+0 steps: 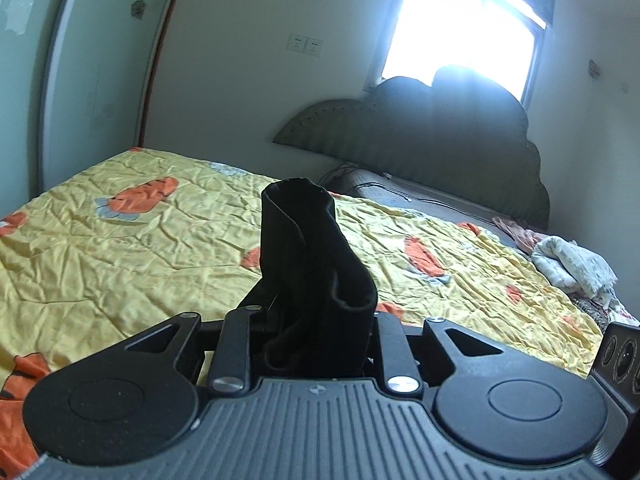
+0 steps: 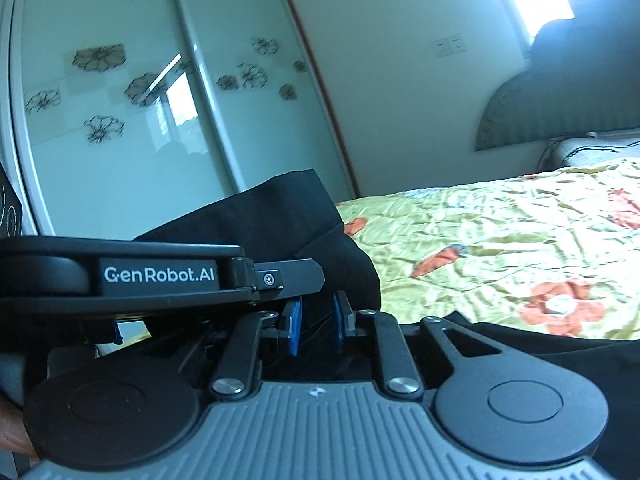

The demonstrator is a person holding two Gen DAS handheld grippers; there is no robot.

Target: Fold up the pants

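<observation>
Item: black soft-fabric pants [image 1: 316, 264], bunched and lifted above the yellow orange-flowered quilted bedspread [image 1: 120, 248], clamped in both left gripper [image 1: 316, 344] and right gripper [image 2: 316, 320]; no fold visible, folding judged barely begun

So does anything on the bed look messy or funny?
A little. A crumpled pale cloth lies bunched near the headboard, and the yellow quilt is wrinkled. The black pants stick up bunched from the left gripper.
</observation>
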